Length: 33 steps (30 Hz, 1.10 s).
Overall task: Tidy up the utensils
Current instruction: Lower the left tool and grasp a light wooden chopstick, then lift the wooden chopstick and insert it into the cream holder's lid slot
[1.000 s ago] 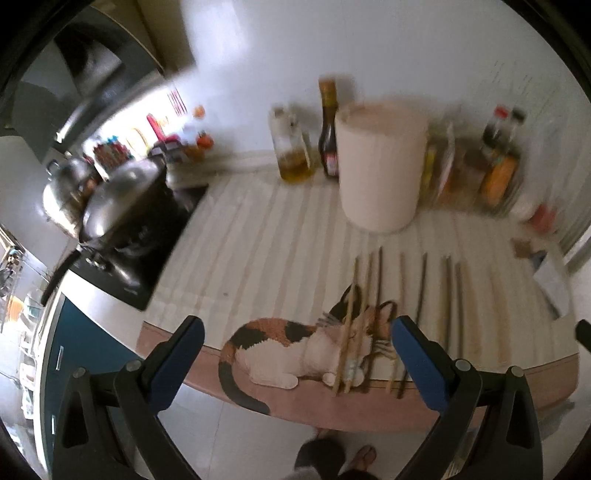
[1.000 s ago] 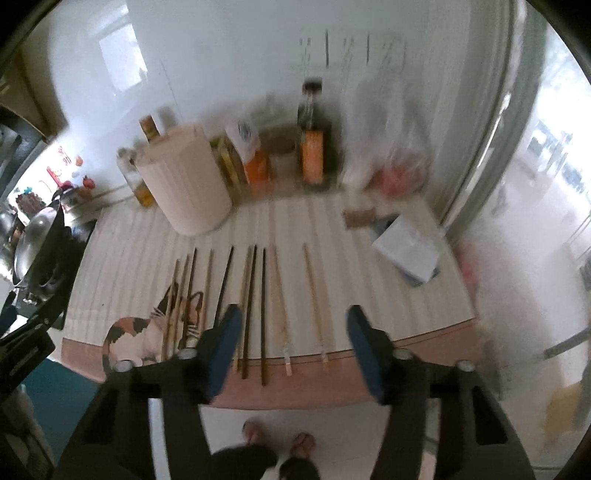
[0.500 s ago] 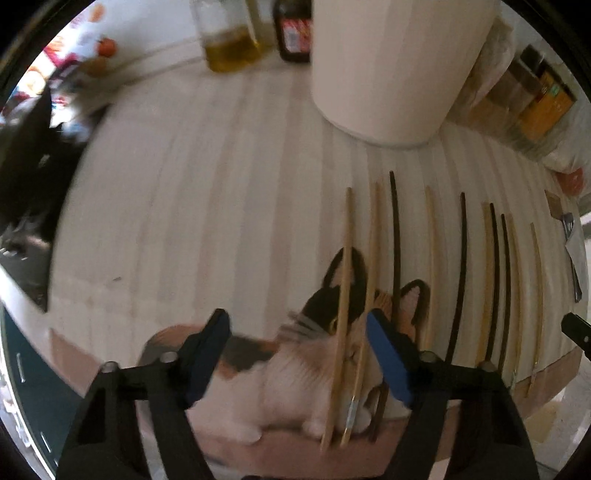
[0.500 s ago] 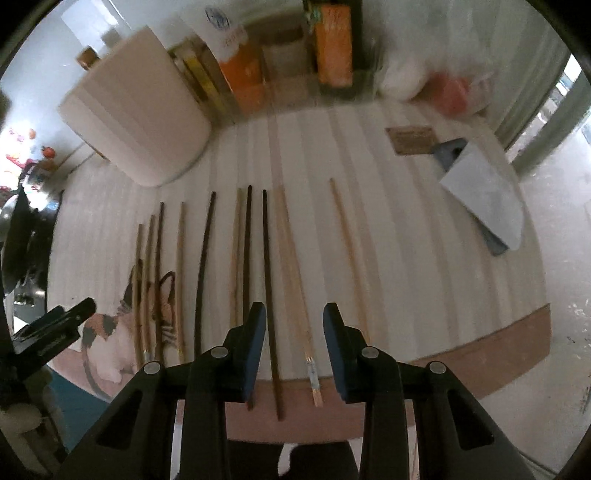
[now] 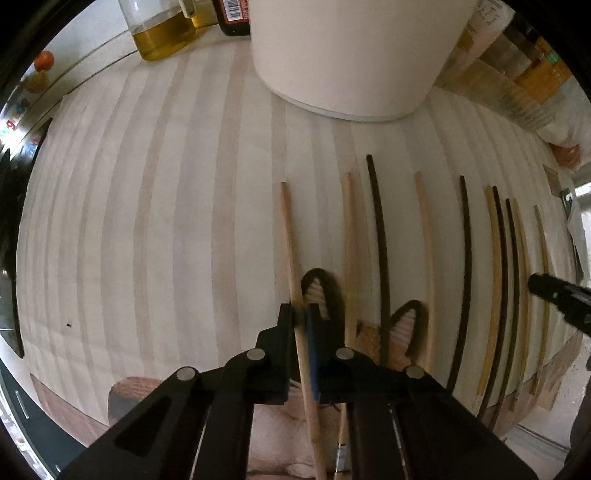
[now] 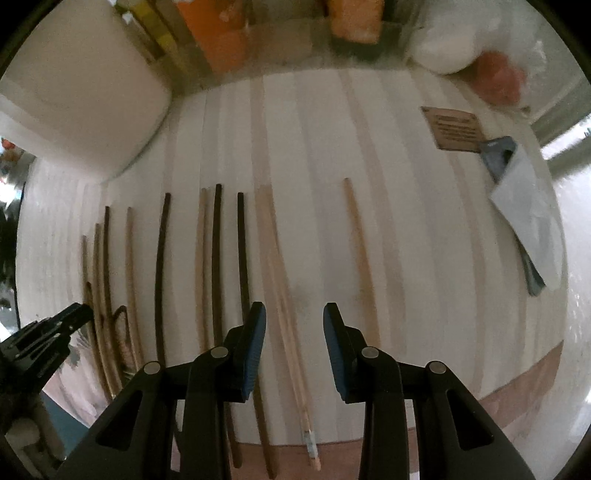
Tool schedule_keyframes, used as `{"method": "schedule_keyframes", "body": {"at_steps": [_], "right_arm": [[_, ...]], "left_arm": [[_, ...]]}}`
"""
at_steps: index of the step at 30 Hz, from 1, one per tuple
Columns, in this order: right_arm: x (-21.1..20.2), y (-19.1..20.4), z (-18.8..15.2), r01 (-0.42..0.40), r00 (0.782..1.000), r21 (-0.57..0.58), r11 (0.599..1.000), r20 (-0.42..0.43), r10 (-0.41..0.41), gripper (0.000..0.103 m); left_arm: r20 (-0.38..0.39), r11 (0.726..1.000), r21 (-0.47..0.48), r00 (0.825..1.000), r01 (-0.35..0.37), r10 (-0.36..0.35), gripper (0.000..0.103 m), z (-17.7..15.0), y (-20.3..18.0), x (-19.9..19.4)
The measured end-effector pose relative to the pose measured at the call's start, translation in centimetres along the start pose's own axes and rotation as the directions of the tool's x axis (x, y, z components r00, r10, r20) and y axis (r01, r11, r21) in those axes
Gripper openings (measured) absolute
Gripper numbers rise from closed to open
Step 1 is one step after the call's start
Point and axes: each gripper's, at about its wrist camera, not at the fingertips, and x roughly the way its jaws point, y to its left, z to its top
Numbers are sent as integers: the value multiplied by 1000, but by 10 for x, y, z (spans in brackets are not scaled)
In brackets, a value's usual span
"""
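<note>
Several light and dark chopsticks lie side by side on a striped mat with a cat picture. My left gripper is shut on the leftmost light chopstick, which still lies along the mat. My right gripper is open, low over a pair of light chopsticks that lie between its fingers. A single light chopstick lies to their right. The left gripper's tip shows at the left edge of the right wrist view.
A large white cylindrical container stands behind the chopsticks. An oil bottle and a dark bottle are behind it on the left, boxes and bags on the right. A brown card and folded paper lie at the right.
Both grippers came down close to the mat. The left gripper closed on the leftmost light chopstick. The right gripper stayed open and moved over the pair of light chopsticks.
</note>
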Motion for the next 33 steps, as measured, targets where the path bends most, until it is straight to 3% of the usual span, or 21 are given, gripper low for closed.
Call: {"method": "schedule_keyframes", "body": {"at_steps": [3, 6, 9, 16, 24, 33], "right_arm": [[9, 3, 3, 13, 999, -16, 1000, -30, -14, 31], [9, 8, 5, 55, 998, -44, 998, -40, -57, 13], [11, 7, 8, 71, 996, -47, 996, -46, -73, 7], [10, -8, 19, 14, 1000, -3, 1000, -10, -14, 7], [-42, -11, 16, -75, 992, -22, 997, 102, 77, 7], [-90, 0, 17, -127, 958, -78, 989, 248, 143, 7]], "left_arm": [[-2, 1000, -18, 1000, -21, 21, 5, 0, 9, 2], [-1, 999, -45, 1000, -25, 25, 5, -1, 21, 3], [-3, 997, -66, 999, -32, 32, 4, -4, 35, 4], [25, 995, -92, 999, -45, 48, 4, 7, 43, -15], [121, 993, -119, 992, -24, 39, 4, -8, 45, -71], [281, 995, -81, 956, -64, 85, 4, -23, 25, -128]]}}
